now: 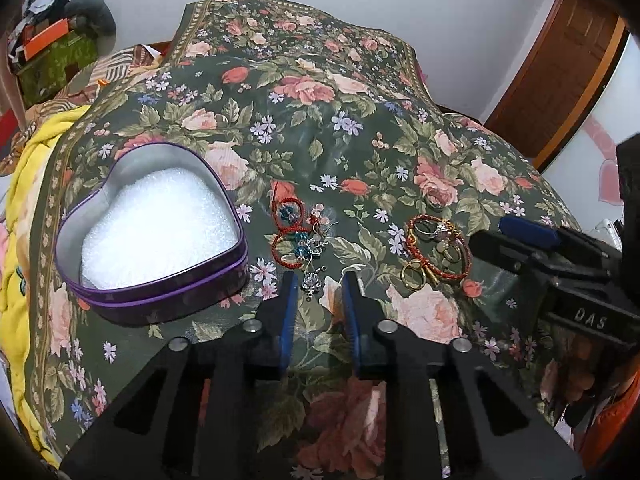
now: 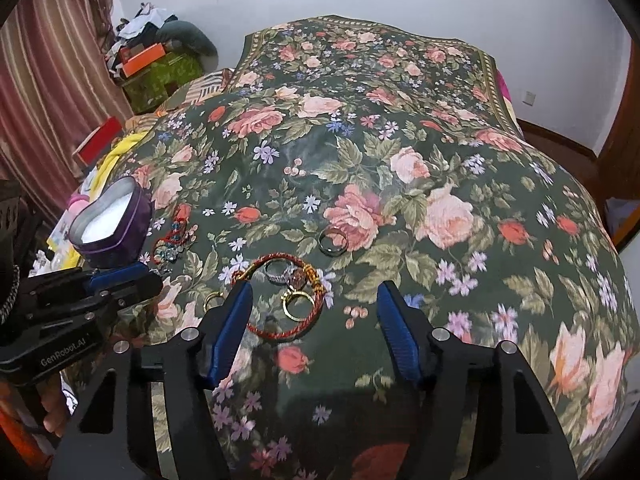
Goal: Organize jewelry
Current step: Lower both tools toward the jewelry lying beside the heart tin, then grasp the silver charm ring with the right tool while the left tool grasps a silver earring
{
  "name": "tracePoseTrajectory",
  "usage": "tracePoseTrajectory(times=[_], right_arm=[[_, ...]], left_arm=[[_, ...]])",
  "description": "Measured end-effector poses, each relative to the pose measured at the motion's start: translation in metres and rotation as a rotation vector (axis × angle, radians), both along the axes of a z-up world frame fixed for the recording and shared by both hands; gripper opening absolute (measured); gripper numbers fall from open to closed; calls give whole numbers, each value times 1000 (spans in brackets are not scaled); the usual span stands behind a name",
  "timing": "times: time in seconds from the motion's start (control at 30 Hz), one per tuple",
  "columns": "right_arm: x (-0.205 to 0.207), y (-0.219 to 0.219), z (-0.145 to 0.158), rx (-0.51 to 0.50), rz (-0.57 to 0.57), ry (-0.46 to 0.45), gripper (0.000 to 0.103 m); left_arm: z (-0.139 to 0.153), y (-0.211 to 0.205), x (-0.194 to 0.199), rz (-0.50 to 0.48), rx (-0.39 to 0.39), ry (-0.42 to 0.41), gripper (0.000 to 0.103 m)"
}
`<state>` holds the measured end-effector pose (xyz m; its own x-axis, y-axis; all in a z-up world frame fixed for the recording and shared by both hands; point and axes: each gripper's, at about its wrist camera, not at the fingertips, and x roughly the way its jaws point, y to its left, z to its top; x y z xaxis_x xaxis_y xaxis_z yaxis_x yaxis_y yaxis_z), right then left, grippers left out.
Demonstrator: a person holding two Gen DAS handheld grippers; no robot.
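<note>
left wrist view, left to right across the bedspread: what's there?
Yellow blanket → heart-shaped tin → red-cord earring pile → red cord bracelet with rings → right gripper coming in from the right edge.

Two pieces of lettering can be read, both on the black bodies of the hand-held tools. In the left wrist view, the right tongs (image 1: 516, 236) coming in from the right edge carry raised letters "DAS" on their body. In the right wrist view, the left tongs (image 2: 132, 276) at the left edge bear "GenRobot.AI" in pale print along their housing.
</note>
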<state>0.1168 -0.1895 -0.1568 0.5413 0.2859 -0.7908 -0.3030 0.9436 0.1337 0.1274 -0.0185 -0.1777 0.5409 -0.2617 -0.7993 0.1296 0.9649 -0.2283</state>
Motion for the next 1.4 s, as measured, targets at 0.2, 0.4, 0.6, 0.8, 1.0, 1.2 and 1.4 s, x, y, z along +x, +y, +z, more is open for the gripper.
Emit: tracePoseTrajectory(times=[0.2,0.4,0.6,0.8,1.0,1.2,1.4], right_arm=[[9,7,-7,-23,10,31,45],[13,9,-6,3,14,59,24],[15,17,-9,25,33,92,21],[22,24,-17,4,21,125,21],[30,21,-21,15,-10,144,21],[29,29,-21,-16,2,120,12],[26,25,-12,-1,-6,96,10]], left_arm=[[-3,1,3,-6,-6,-7,8],[0,2,3,-13,-13,-26,8],[14,7,-1,-14,-30,-75,8],[25,7,1,-16,-43,-120,8],[26,8,2,-14,-46,-130,8],[23,13,3,-2,-55,-122,8],[33,15,-1,6,-52,-146,8]])
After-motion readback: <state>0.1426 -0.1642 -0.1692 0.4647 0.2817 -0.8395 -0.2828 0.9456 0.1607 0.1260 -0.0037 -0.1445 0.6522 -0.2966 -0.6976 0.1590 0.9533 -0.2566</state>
